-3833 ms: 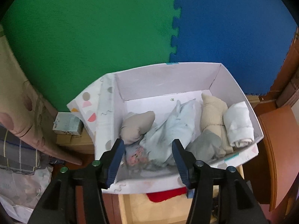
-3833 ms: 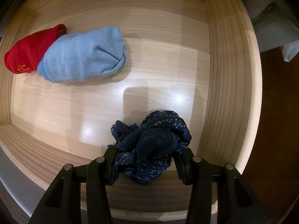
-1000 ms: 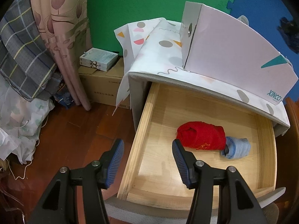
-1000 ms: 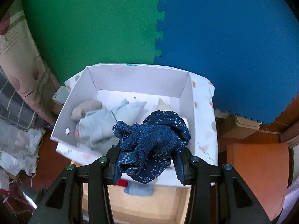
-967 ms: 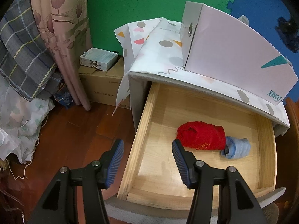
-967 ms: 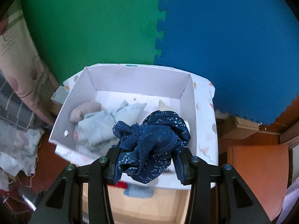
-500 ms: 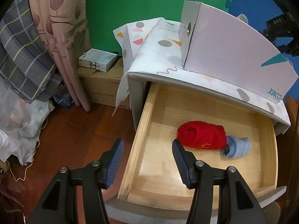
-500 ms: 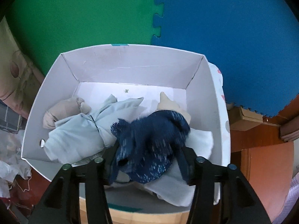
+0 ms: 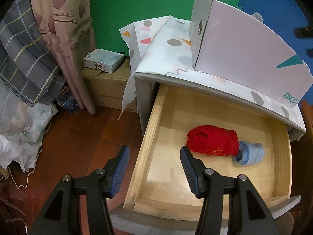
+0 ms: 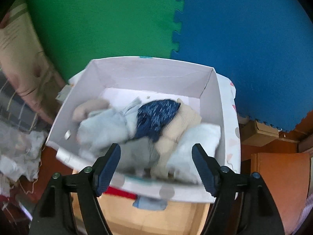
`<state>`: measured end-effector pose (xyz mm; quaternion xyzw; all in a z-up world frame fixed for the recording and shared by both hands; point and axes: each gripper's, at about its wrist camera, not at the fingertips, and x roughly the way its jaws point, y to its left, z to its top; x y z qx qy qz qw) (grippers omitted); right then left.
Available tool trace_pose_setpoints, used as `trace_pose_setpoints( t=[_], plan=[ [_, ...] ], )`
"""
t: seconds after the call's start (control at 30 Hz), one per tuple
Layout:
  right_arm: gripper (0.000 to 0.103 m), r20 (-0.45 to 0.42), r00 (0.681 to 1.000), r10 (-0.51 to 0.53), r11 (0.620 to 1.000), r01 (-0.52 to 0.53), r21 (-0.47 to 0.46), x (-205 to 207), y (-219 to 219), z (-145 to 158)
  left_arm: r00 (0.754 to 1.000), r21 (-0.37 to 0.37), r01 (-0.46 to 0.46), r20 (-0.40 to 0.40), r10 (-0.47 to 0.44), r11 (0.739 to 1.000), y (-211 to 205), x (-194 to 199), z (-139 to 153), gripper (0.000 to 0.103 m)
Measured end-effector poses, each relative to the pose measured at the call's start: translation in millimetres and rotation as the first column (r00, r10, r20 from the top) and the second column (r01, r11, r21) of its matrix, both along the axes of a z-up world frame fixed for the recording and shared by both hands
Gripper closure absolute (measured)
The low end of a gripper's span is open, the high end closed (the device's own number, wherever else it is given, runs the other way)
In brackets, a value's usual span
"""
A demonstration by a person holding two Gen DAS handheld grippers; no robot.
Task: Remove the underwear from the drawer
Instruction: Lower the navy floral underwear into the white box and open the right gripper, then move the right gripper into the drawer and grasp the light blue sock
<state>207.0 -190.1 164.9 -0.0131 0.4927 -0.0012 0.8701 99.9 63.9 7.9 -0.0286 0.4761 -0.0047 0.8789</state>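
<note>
The wooden drawer (image 9: pixel 148 129) stands pulled out. A red rolled underwear (image 9: pixel 212 143) and a light blue roll (image 9: pixel 249 152) lie inside it. My left gripper (image 9: pixel 154 162) is open and empty, above the drawer's left wall. In the right wrist view the dark blue lace underwear (image 10: pixel 156 117) lies in the white box (image 10: pixel 152 68) on top of other folded garments. My right gripper (image 10: pixel 156 160) is open and empty, above the box's near rim. The red roll (image 10: pixel 119 192) and the light blue roll (image 10: pixel 150 202) show below the box.
The white box (image 9: pixel 244 58) sits on a patterned cloth (image 9: pixel 162 45) over the cabinet. A curtain (image 9: pixel 64 39), a plaid blanket (image 9: pixel 25 58), a cardboard carton (image 9: pixel 109 86) and white bags (image 9: pixel 19 133) stand at the left. An orange-brown piece of furniture (image 10: pixel 279 186) is at the right.
My right gripper opened and let the dark blue underwear drop into the white box, then drew back. My left gripper stayed open and nearly still beside the drawer.
</note>
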Motion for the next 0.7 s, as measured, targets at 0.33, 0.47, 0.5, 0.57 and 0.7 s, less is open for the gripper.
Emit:
trace_pose_setpoints(
  t=[0.33, 0.47, 0.5, 0.57, 0.7],
  plan=[
    [0.029, -0.120, 0.989, 0.086, 0.996, -0.088, -0.008, -82, -10, -50, 1.000, -0.003, -0.030, 0.000, 0.030, 1.000, 6, -3, 2, 0.048],
    [0.029, -0.201, 0.974, 0.107, 0.993, -0.113, -0.021, -97, -15, -93, 0.999, -0.005, -0.039, -0.005, 0.039, 0.999, 9, -3, 2, 0.048],
    [0.029, -0.222, 0.968, 0.116, 0.992, -0.124, -0.022, -98, -15, -105, 0.999, -0.002, -0.040, -0.007, 0.040, 0.999, 9, -3, 2, 0.048],
    [0.030, -0.251, 0.958, 0.136, 0.989, -0.146, -0.022, -100, -14, -126, 0.999, 0.008, -0.042, -0.011, 0.042, 0.999, 9, -3, 2, 0.048],
    [0.030, -0.292, 0.938, 0.189, 0.976, -0.212, -0.050, -98, -5, -167, 0.999, 0.004, -0.036, -0.013, 0.036, 0.999, 9, -3, 3, 0.048]
  ],
)
